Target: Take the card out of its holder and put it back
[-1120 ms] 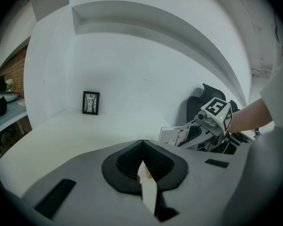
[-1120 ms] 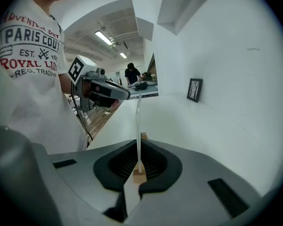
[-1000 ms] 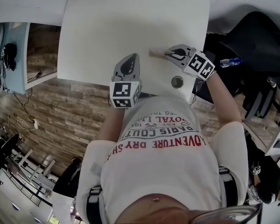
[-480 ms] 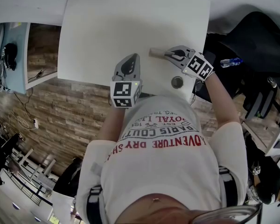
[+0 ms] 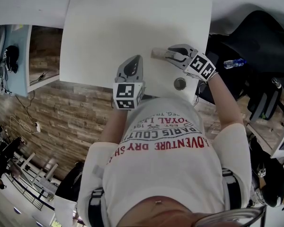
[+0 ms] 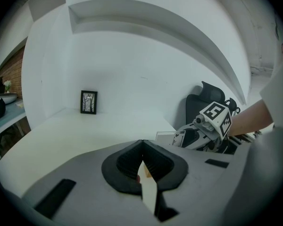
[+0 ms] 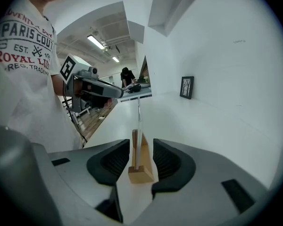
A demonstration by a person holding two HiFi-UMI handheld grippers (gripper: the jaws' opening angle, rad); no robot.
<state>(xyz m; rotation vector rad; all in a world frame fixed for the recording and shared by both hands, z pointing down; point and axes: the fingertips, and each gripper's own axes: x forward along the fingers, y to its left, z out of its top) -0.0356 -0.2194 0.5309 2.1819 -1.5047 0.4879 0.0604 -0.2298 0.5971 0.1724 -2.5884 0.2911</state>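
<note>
On the white table (image 5: 132,27), which fills the upper half of the head view, both grippers rest near the edge closest to the person. A black chair (image 5: 255,37) stands off the table's right side, with a bottle (image 5: 234,63) beside it.

The left gripper (image 6: 142,149) sits at the near edge, well apart from the holder. Its fingers (image 6: 127,161) are closed against each other, and I can make out nothing held between them. It points across the table toward the far wall.

The right gripper (image 7: 141,149) lies further in and to the right, pointing left across the table. Its fingers (image 7: 118,160) have just been opening and now stand apart, one on each side of the holder (image 7: 140,171), with a gap on both sides and no pad pressing on it.

This small wooden holder stands on the table between those fingers. The card (image 7: 139,121) stands upright in its slot, seen edge-on from the right gripper and rising above the fingers. From the left gripper view, the card's face shows just in front of the right gripper.

A round metal fitting (image 5: 180,83) is set into the table near the right gripper. A small dark frame (image 7: 187,87) stands at the far edge against the wall.
</note>
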